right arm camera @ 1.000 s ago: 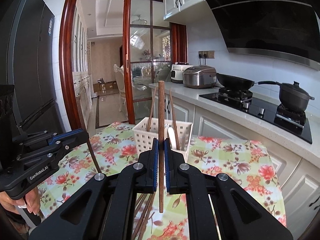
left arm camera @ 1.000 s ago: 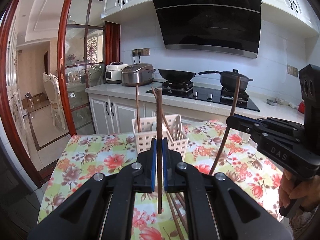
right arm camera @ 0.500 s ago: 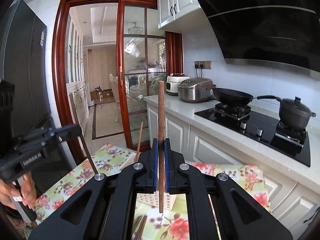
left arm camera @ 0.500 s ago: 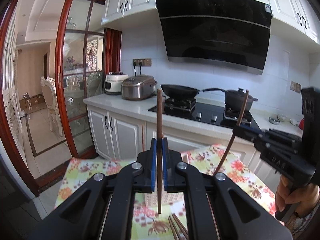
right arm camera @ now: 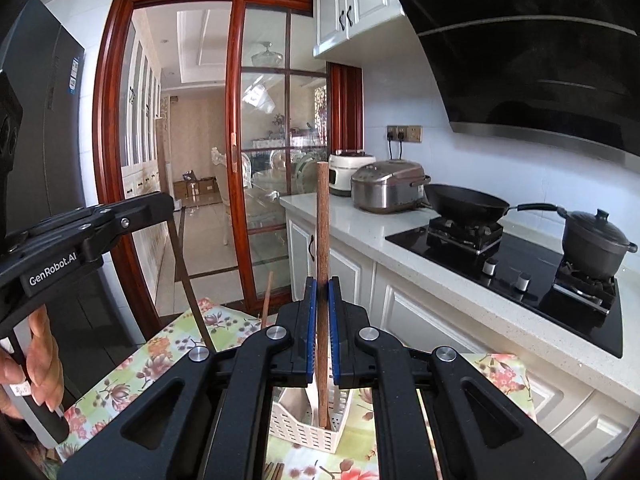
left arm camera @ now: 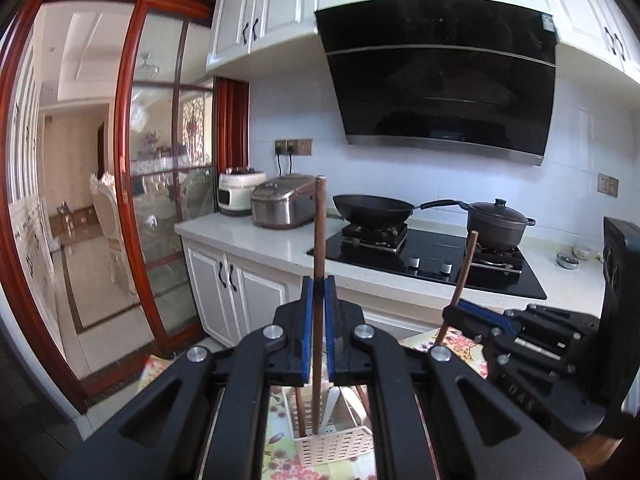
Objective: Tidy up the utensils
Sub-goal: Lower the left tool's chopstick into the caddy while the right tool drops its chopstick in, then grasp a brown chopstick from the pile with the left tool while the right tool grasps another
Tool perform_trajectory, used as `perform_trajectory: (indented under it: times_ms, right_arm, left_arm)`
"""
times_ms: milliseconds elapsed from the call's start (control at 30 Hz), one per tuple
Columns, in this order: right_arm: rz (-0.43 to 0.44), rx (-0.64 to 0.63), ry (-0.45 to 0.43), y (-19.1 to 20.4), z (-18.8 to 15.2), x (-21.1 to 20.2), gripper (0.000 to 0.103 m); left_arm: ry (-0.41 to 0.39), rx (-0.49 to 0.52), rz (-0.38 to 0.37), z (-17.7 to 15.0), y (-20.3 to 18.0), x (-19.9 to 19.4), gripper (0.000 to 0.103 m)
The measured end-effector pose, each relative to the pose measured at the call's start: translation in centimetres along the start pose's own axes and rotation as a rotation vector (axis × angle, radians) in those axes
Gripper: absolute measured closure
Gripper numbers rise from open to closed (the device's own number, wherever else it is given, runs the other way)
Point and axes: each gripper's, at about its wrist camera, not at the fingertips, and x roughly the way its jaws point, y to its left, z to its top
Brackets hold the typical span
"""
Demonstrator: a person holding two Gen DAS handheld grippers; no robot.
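The left hand-held gripper [left arm camera: 319, 320] is clamped on a dark brown chopstick [left arm camera: 319, 248], held upright between its blue pads. The right hand-held gripper [right arm camera: 322, 320] is clamped on a lighter brown chopstick [right arm camera: 322, 232], also upright. Below both, at six o'clock in each view, sits a white perforated utensil basket [left arm camera: 332, 446] on the floral-clothed worktop [right arm camera: 132, 364] — it holds a few brown chopsticks and what look like white utensil handles. More chopsticks lie on the cloth at the right view's bottom edge.
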Motion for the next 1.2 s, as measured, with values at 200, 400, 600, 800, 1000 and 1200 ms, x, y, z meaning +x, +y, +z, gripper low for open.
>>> perform_trajectory:
  times_ms: [200,400,600,800,1000,1200]
  right_arm:
    - [-0.005,0.005,0.082,-0.5,-1.1,3.8,0.097]
    - [-0.036,-0.049,0.161,0.4,-1.9,6.7,0.097]
    - [-0.055,-0.041,0.240,0.6,-3.2,10.0,0.097]
    - [-0.030,0.021,0.254,-0.3,-4.0,11.0,0.090]
    - [-0.007,0.071,0.214,-1.5,-4.6,8.9,0.088]
    - [0.026,0.097,0.190,-1.9,-7.8,5.1,0.058]
  left_arm:
    - [0.066,-0.059,-0.011,-2.0,1.4,4.2,0.098]
    - [0.144,-0.069,-0.036,-4.4,2.0,6.7,0.098]
    - [0.236,-0.065,-0.035,-6.8,2.2,9.0,0.097]
    - [0.261,-0.088,0.025,-8.8,3.6,10.1,0.068]
    - [0.232,-0.106,0.090,-9.7,5.5,8.6,0.046]
    - [0.185,-0.117,0.194,-12.2,6.8,4.7,0.019]
